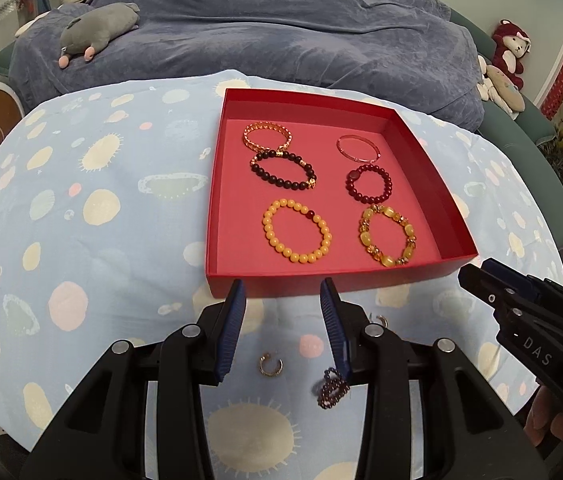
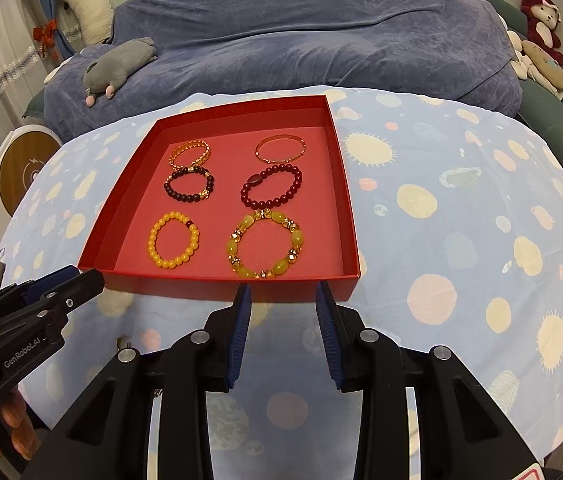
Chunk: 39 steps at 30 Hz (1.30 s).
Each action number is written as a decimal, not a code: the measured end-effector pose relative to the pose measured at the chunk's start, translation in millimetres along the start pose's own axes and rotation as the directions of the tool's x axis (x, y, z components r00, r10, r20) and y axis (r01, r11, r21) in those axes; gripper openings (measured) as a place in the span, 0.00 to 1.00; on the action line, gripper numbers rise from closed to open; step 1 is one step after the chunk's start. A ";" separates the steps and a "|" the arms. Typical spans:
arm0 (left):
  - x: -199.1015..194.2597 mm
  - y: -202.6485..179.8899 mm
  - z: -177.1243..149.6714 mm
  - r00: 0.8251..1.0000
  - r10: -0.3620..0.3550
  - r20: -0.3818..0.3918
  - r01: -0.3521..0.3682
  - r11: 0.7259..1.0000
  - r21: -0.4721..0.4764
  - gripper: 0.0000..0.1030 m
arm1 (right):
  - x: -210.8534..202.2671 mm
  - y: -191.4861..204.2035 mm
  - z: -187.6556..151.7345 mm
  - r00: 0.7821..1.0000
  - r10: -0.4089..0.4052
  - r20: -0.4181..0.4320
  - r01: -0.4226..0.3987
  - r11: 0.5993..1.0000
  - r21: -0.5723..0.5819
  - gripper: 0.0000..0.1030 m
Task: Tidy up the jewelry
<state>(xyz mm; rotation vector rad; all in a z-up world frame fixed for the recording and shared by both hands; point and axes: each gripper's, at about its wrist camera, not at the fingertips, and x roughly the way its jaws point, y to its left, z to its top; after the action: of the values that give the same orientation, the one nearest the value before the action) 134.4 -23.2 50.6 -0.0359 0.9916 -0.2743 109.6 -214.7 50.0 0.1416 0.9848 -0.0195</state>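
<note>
Left tool (image 1: 283,292) and right tool (image 2: 283,294) both gape empty; small ring (image 1: 270,366) could skid off pads on cloth.

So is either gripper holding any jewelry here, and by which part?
Nothing is held. The left gripper and the right gripper are both open and empty; the small dark beaded piece lies on the cloth under the left finger.
</note>
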 end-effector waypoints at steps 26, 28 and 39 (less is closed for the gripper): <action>17.6 -30.7 -65.7 0.992 -0.053 -0.110 0.061 0.996 0.069 0.33 | -2.9 -1.1 -60.2 0.997 0.005 -0.076 -0.003 0.999 0.033 0.32; 18.8 -31.5 -65.3 0.992 -0.061 -0.115 0.070 0.995 0.075 0.24 | -1.7 -0.9 -60.8 0.997 0.008 -0.079 -0.005 0.999 0.033 0.32; 12.0 -27.8 -66.9 0.991 -0.080 -0.105 0.087 0.994 0.070 0.03 | 0.4 3.2 -64.4 0.996 0.018 -0.088 -0.016 1.000 0.024 0.32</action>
<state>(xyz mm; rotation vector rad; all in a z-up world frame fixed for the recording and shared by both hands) 79.1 -46.7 8.2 0.0042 1.0820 -0.3926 56.7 -203.2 15.0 0.1734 1.0716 -0.0090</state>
